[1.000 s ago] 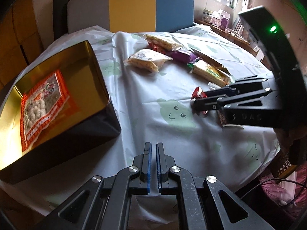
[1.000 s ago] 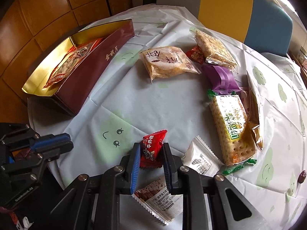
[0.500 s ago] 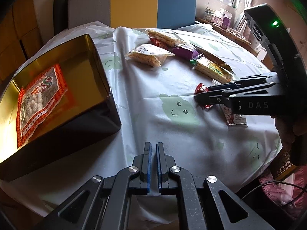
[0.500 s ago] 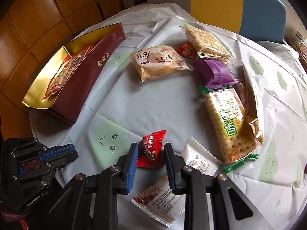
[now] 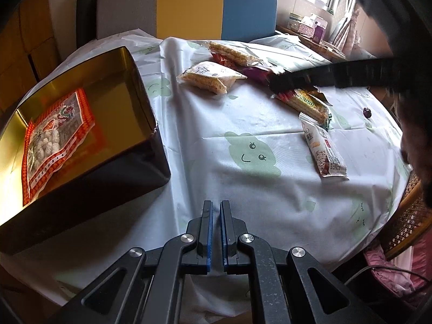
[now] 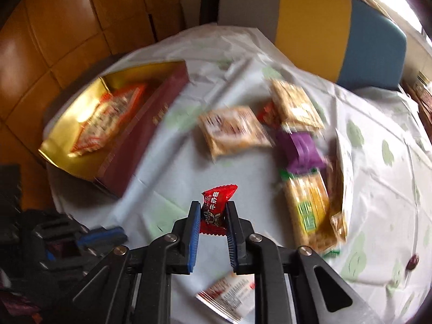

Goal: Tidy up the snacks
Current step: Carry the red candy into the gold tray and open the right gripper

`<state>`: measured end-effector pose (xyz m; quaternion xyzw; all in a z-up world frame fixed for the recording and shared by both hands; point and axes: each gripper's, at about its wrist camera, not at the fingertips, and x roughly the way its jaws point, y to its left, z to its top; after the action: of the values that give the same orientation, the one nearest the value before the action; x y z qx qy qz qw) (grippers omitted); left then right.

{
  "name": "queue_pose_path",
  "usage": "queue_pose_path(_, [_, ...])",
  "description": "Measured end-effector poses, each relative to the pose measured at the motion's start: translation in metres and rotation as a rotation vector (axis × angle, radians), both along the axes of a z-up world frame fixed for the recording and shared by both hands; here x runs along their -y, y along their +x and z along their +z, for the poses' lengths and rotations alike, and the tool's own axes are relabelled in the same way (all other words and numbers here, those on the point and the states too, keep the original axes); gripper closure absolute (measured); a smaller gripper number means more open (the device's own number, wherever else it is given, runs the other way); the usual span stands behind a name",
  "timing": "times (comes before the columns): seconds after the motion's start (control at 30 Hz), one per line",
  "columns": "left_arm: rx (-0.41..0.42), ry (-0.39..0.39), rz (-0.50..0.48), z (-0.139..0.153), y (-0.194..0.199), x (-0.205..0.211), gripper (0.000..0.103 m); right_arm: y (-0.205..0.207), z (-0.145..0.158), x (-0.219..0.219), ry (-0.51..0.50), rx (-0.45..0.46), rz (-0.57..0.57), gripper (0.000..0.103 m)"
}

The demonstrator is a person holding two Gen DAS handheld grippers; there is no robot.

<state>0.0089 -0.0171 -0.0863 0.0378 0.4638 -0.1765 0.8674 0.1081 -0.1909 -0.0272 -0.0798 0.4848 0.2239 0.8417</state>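
Observation:
My right gripper [image 6: 213, 205] holds a small red candy [image 6: 220, 194] in the air above the tablecloth, and its jaws are closing on the wrapper with the blue pads pressed against it. From the left wrist view, the right gripper [image 5: 272, 82] shows as a blurred black bar over the far snacks. My left gripper [image 5: 216, 205] is shut on nothing and hangs over the table's near edge. The dark box with gold lining [image 5: 94, 189], whose outer wall [image 6: 151, 135] is maroon, lies at the left with an orange-red snack bag [image 5: 51, 140] inside.
Loose on the cloth lie a rice cracker pack [image 5: 208, 77], a long cracker pack [image 5: 232, 51], a purple pack [image 6: 302, 148], a green-and-yellow cracker pack [image 5: 307, 105], a white bar [image 5: 324, 151] and a dark date [image 5: 367, 112]. A grey, yellow and blue chair [image 5: 189, 8] stands behind.
My right gripper has closed on the red candy and lifted it off the cloth. It has risen and moved away from the white packets. The left gripper has not moved.

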Motion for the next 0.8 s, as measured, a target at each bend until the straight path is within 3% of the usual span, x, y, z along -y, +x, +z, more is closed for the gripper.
queue_pose_path(0.43, [-0.004,-0.033,0.009,-0.001,0.002,-0.005,0.096,0.033,0.050,-0.094,0.113,-0.001,0.278,0.085])
queue_pose_path(0.57, [-0.009,-0.047,0.015,-0.002,0.003,-0.007,0.094,0.049,0.047,-0.127,0.111,-0.024,0.321,0.083])
queue_pose_path(0.63, [-0.011,-0.050,0.018,-0.002,0.004,-0.008,0.093,0.056,0.045,-0.140,0.115,-0.040,0.329,0.074])
queue_pose_path(0.8, [-0.013,-0.056,0.023,-0.003,0.004,-0.009,0.090,0.068,0.043,-0.153,0.125,-0.034,0.296,0.070])
